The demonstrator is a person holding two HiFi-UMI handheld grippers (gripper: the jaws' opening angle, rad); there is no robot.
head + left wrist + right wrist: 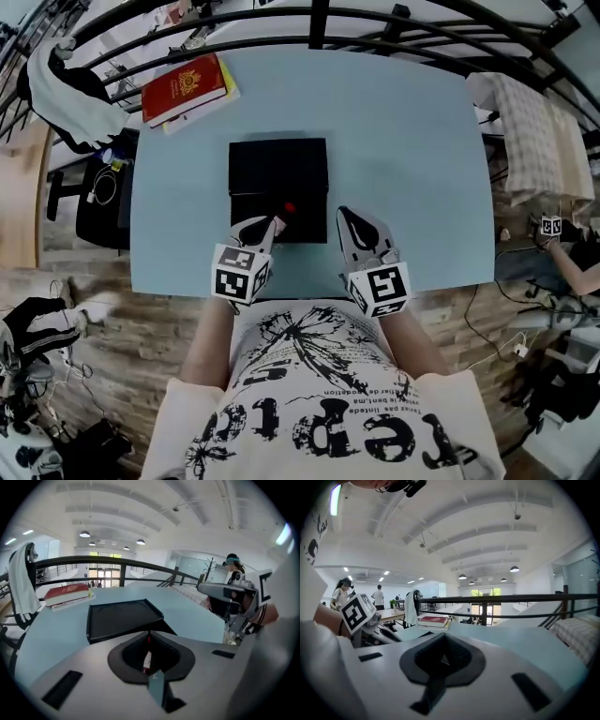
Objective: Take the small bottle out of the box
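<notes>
A black box [278, 169] lies open in the middle of the light blue table [412, 159]. My left gripper [278, 222] is shut on the small bottle [289, 208], a white vial with a red cap, over the box's near edge. In the left gripper view the bottle [147, 660] stands upright between the closed jaws of the left gripper [149, 638], with the box [119, 618] just beyond. My right gripper [344, 214] hovers at the box's near right corner. Seen in its own view, the right gripper [441, 637] has its jaws together and nothing in them.
A red book [183, 89] on a yellow one lies at the table's far left corner. A dark railing [319, 23] runs behind the table. A checked cloth [525, 131] hangs at the right and a white garment [66, 94] at the left. Other people stand in the background.
</notes>
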